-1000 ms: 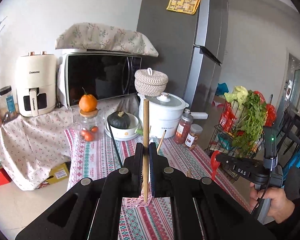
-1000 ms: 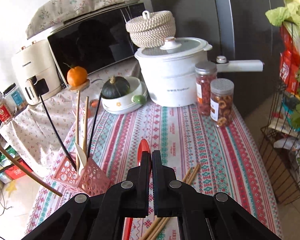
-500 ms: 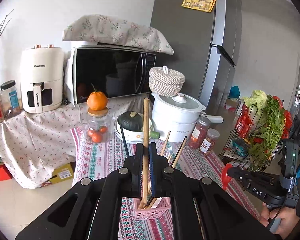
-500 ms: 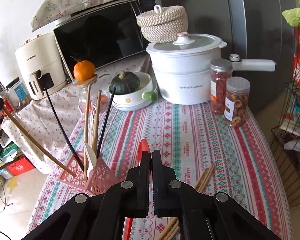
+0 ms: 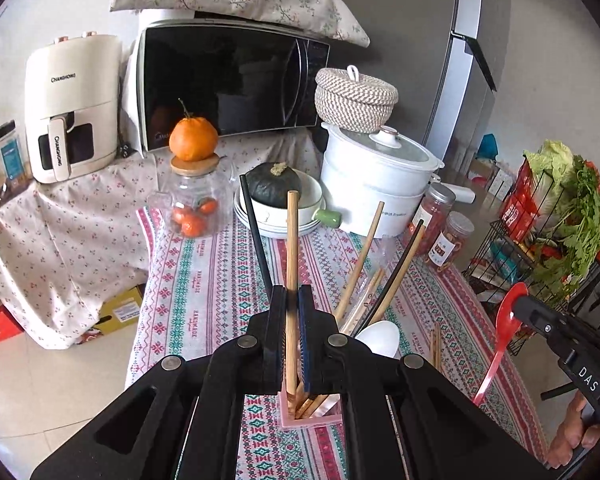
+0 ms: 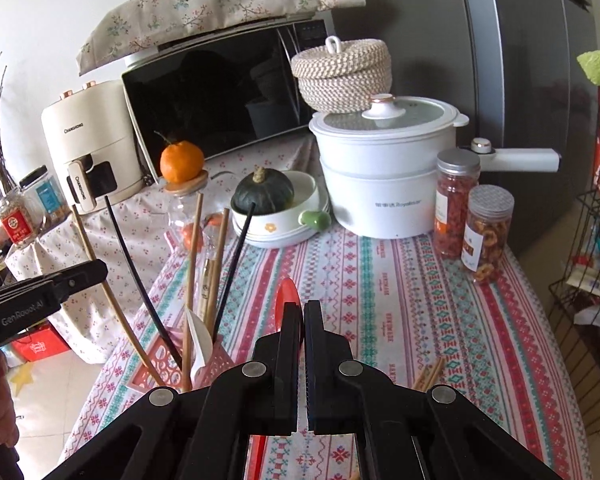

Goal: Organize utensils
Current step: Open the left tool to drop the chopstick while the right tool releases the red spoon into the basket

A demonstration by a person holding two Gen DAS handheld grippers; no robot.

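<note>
A light, stiff wooden chopstick [image 5: 291, 240] is clamped mid-shaft by the left gripper [image 5: 293, 344]; a slippery red spoon [image 6: 288, 294] is pinched by the right gripper [image 6: 302, 344].

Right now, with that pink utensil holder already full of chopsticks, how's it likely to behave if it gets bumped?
The pink utensil holder looks like thin openwork plastic, so probably light. Long chopsticks and a white spoon lean well above its rim, so it is likely top-heavy and apt to tip. On the woven tablecloth it may slide less than on a bare surface.
</note>
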